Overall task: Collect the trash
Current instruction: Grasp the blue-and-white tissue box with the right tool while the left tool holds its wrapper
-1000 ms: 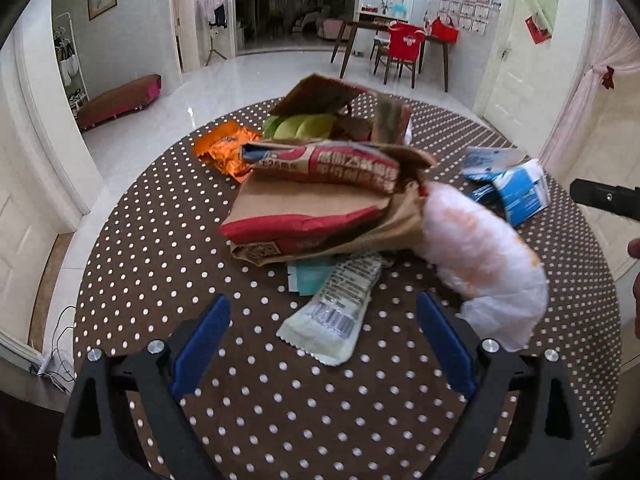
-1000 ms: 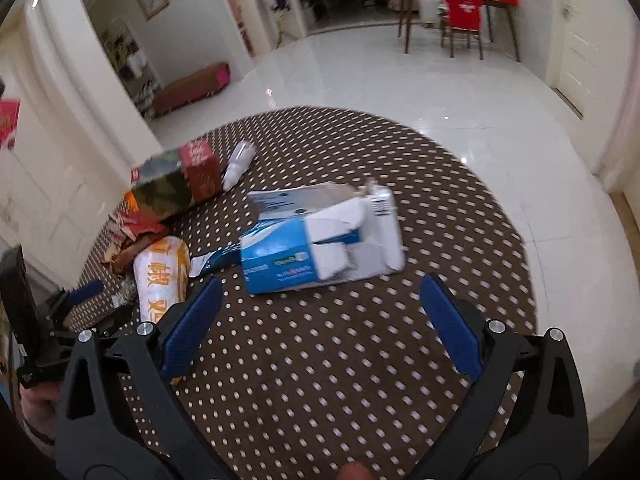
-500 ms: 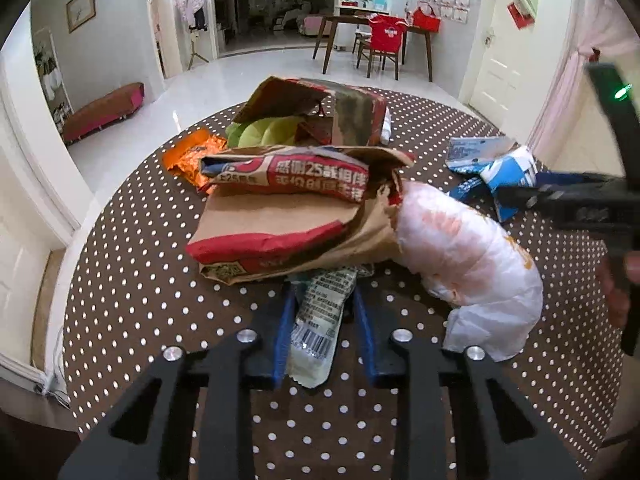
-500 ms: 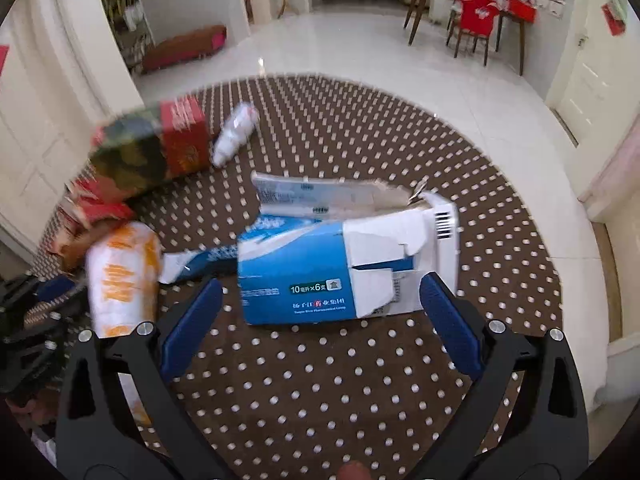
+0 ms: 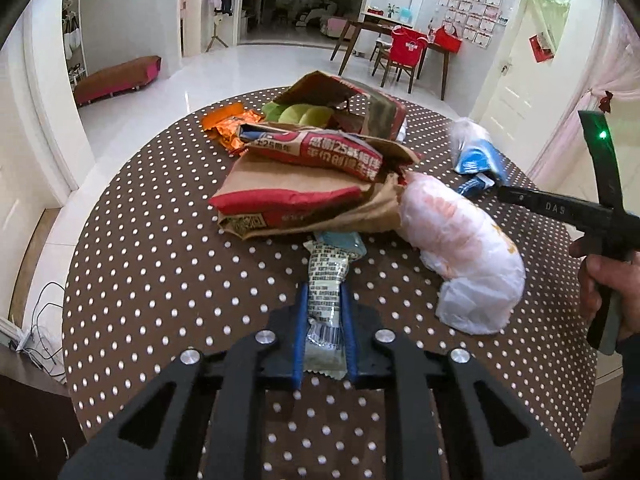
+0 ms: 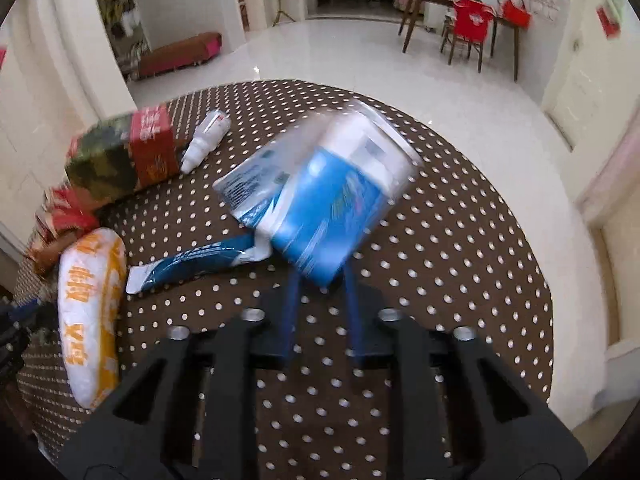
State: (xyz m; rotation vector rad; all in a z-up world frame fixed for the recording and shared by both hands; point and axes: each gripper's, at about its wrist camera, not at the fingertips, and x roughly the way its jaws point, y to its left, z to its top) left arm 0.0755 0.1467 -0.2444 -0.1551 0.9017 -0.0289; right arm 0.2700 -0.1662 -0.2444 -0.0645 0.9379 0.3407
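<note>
My left gripper is shut on a pale green snack wrapper with a barcode, which lies between its blue fingers near the front of the dotted round table. My right gripper is shut on the lower corner of a blue and white tissue pack, which is tilted up off the table and blurred. The same pack shows at the right in the left wrist view, held by the right gripper's black body.
A brown and red paper bag, an orange wrapper, an open bag with green pieces and a white and orange plastic bag crowd the table's middle. A camouflage and red box, a small white tube and a blue wrapper lie left of the tissue pack.
Both grippers went from wide open to shut. The left closed on the pale green wrapper. The right closed on the tissue pack and tipped it up off the table.
</note>
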